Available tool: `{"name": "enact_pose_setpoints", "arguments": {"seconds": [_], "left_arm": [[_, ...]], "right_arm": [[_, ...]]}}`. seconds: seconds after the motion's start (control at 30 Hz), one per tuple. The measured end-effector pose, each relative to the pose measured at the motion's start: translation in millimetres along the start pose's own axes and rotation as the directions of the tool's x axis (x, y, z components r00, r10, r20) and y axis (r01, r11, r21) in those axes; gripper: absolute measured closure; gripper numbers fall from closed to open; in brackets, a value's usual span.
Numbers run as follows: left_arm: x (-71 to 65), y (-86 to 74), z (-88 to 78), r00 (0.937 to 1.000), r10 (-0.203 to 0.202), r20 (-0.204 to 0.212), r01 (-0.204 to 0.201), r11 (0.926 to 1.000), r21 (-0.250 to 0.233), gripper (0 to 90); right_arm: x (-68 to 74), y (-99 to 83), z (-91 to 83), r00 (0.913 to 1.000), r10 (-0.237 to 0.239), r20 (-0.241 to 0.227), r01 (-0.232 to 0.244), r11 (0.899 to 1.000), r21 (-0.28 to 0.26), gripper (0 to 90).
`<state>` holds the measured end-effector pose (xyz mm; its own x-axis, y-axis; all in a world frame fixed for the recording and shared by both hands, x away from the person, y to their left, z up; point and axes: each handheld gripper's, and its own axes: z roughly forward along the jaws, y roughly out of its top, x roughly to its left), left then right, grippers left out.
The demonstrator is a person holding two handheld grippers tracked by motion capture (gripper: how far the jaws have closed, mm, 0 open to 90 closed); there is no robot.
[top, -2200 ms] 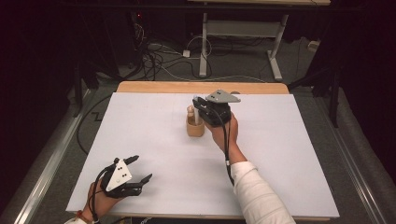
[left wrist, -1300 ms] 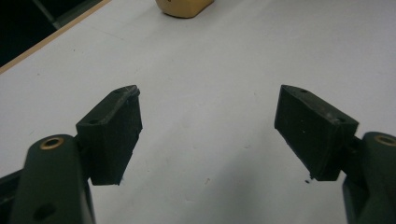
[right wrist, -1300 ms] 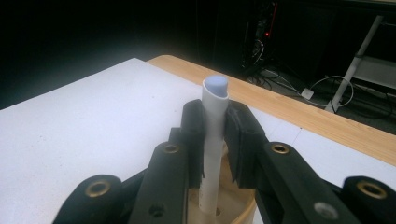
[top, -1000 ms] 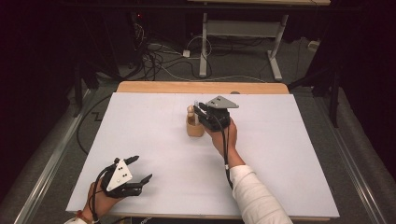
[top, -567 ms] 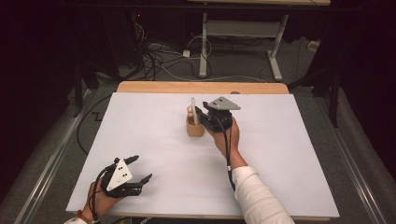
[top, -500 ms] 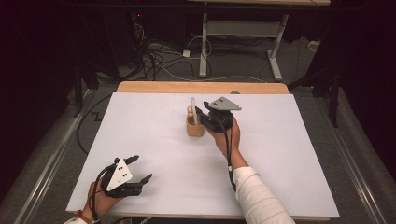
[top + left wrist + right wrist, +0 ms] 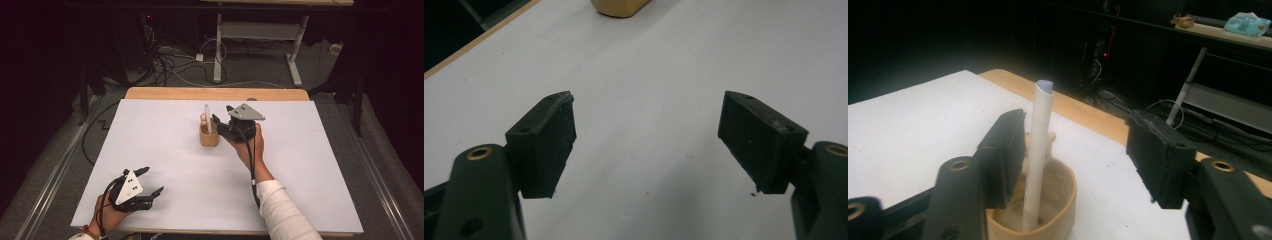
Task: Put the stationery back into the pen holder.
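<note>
The right tool [image 7: 220,125] was positioned at the tan cup [image 7: 209,136], which stood on the white table [image 7: 310,165] slightly beyond its centre. A white tube [image 7: 206,116] stood nearly upright inside the cup, its lower end resting on the cup floor and its upper end rising well above the rim. In the right gripper view, the tube [image 7: 1038,155] lay between the two jaws, just beside the left-hand jaw, while the other jaw stood well apart from it. The right tool's [image 7: 1075,160] jaws had just been opening, with the tube between them; the pads did not press on it, so the tool was released. Whether the near jaw brushed the tube could not be determined. A small rounded tan piece rose behind the tube at the far rim of the cup [image 7: 1053,210].

The left tool [image 7: 150,182] rested near the front left corner of the table, well apart from the cup. In the left gripper view, its jaws stood wide apart over bare table [image 7: 684,65] with nothing between them: released. The base of the cup [image 7: 619,6] appeared at the top edge of that view.
</note>
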<state>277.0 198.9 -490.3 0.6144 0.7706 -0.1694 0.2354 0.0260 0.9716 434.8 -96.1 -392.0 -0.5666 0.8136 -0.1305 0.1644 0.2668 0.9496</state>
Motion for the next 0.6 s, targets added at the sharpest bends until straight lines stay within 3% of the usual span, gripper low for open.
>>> {"name": "enact_pose_setpoints", "arguments": {"seconds": [0.13,0.6], "left_arm": [[-0.4,-0.2,0.3,1.0000,0.000,0.000,0.000,1.0000,0.001,22.4],[-1.5,-0.6,1.5,1.0000,0.004,0.000,-0.004,1.0000,0.005,22.4]], "right_arm": [[-1.3,2.4,-4.9,0.9997,-0.017,0.017,0.017,1.000,0.001,31.5],[-4.4,6.9,-23.9,0.9979,-0.058,0.030,0.058,0.998,-0.017,21.1]]}}
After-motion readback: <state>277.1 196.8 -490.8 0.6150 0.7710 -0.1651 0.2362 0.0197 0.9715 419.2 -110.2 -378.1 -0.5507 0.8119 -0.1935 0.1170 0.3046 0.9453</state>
